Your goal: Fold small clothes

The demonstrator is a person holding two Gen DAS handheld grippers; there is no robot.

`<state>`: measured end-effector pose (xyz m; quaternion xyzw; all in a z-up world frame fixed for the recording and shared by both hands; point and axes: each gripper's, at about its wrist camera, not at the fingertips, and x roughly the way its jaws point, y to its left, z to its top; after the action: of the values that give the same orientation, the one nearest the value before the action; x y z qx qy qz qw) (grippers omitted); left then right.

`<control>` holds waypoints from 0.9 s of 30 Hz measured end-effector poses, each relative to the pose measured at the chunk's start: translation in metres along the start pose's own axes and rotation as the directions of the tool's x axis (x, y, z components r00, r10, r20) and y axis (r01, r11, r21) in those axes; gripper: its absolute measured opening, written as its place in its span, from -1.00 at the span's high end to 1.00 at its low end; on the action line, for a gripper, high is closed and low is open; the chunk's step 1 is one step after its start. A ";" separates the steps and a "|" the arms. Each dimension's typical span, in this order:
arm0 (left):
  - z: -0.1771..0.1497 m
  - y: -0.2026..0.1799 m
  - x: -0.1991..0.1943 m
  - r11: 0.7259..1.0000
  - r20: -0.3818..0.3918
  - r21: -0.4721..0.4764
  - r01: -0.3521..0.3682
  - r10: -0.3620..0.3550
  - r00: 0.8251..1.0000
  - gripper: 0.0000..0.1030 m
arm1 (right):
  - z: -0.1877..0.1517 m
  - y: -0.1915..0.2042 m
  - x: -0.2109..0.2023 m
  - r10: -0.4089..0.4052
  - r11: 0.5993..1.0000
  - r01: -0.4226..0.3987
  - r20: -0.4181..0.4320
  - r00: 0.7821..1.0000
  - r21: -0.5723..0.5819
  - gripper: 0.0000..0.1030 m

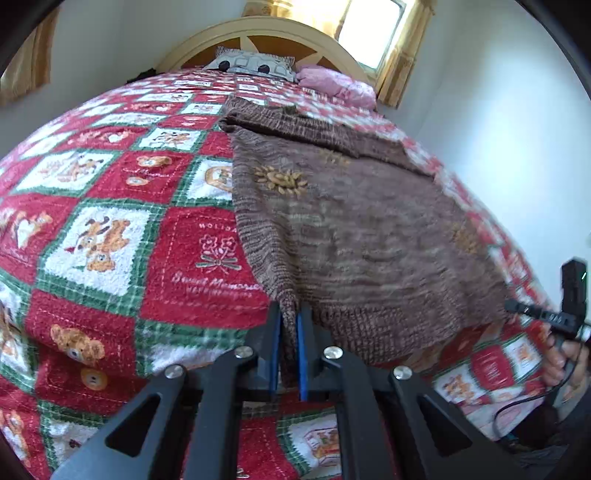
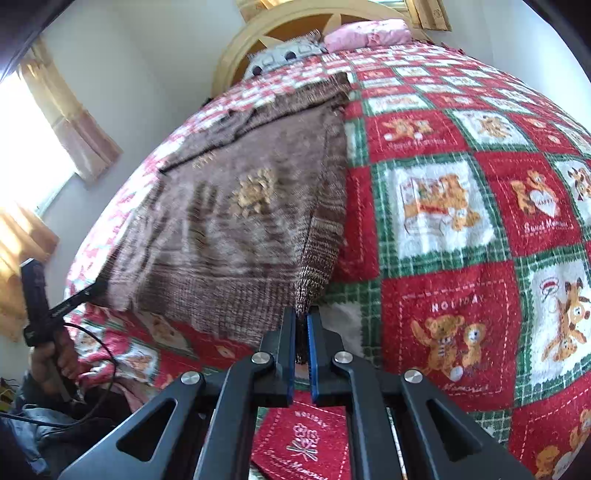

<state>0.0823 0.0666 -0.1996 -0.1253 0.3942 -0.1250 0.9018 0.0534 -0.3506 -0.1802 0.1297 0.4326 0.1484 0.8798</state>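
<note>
Bedroom with pale walls and curtained windows; bed (image 1: 110,229) fills both views, covered by a red, green and white teddy-bear quilt, wooden headboard (image 1: 258,33) and pillows at the far end.

Sweater (image 1: 354,221), brown knit with tan flower motifs, lies on the quilt, body spread mostly flat; sleeves appear already turned in across the far part, though blur makes this uncertain; ribbed hem faces the cameras.

Left hand-held gripper (image 1: 290,325): jaws together, clamped on the near-left hem corner, knit pinched between the blue pads. Right hand-held gripper (image 2: 301,325): jaws together, clamped on the near-right hem corner, a strip of ribbing running between the pads. Hem edge between the two corners looks raised slightly off the quilt.

Progress, judged: early to middle; garment laid out, both lower corners secured, main fold not yet made. Remaining: carry hem up toward the collar, lay it down square, release, possibly fold once more and smooth. No other clothes visible, folded or waiting.
</note>
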 end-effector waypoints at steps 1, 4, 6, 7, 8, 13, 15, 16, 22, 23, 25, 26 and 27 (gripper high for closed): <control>0.002 0.003 -0.003 1.000 0.007 -0.026 0.018 -0.018 1.000 0.85 | 0.001 0.000 -0.004 0.013 1.000 -0.013 0.014 1.000 0.003 0.91; 0.011 0.011 -0.014 0.992 0.048 -0.086 0.088 -0.084 0.995 0.85 | 0.006 -0.001 -0.017 0.054 0.998 -0.055 0.066 0.996 0.012 0.91; 0.017 0.014 -0.022 0.986 0.074 -0.108 0.129 -0.121 0.990 0.85 | 0.009 0.000 -0.024 0.075 0.997 -0.077 0.095 0.993 0.019 0.91; 0.020 0.016 -0.026 0.982 0.081 -0.118 0.147 -0.138 0.987 0.85 | 0.010 0.000 -0.026 0.085 0.996 -0.088 0.105 0.991 0.024 0.91; 0.023 0.016 -0.030 0.978 0.091 -0.123 0.166 -0.155 0.984 0.85 | 0.012 0.000 -0.028 0.109 0.993 -0.113 0.114 0.988 0.033 0.91; 0.036 0.011 -0.038 0.973 0.116 -0.104 0.206 -0.194 0.974 0.85 | 0.020 0.005 -0.032 0.186 0.979 -0.196 0.133 0.974 0.065 0.91; 0.042 0.008 -0.037 0.969 0.115 -0.096 0.226 -0.215 0.970 0.85 | 0.025 0.008 -0.035 0.198 0.975 -0.211 0.147 0.969 0.075 0.91; 0.045 0.008 -0.037 0.968 0.115 -0.094 0.234 -0.223 0.968 0.85 | 0.029 0.009 -0.038 0.200 0.974 -0.214 0.155 0.967 0.079 0.91; 0.079 0.004 -0.031 0.958 0.141 -0.082 0.274 -0.261 0.955 0.85 | 0.067 0.010 -0.053 0.219 0.965 -0.245 0.223 0.950 0.094 0.91; 0.088 0.005 -0.030 0.959 0.149 -0.082 0.270 -0.256 0.955 0.85 | 0.075 0.011 -0.053 0.216 0.966 -0.241 0.229 0.949 0.091 0.91; 0.100 0.008 -0.025 0.961 0.155 -0.093 0.262 -0.246 0.957 0.85 | 0.089 0.012 -0.051 0.198 0.972 -0.221 0.235 0.952 0.078 0.91; 0.107 0.012 -0.022 0.960 0.162 -0.103 0.262 -0.243 0.956 0.85 | 0.096 0.013 -0.049 0.191 0.974 -0.213 0.234 0.953 0.074 0.91; 0.112 0.015 -0.019 0.961 0.166 -0.108 0.255 -0.236 0.958 0.85 | 0.103 0.013 -0.046 0.186 0.976 -0.207 0.232 0.955 0.073 0.91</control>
<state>0.1550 0.1010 -0.1181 -0.2400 0.3130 -0.2006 0.8968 0.1073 -0.3660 -0.0814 0.2302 0.3222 0.1987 0.8965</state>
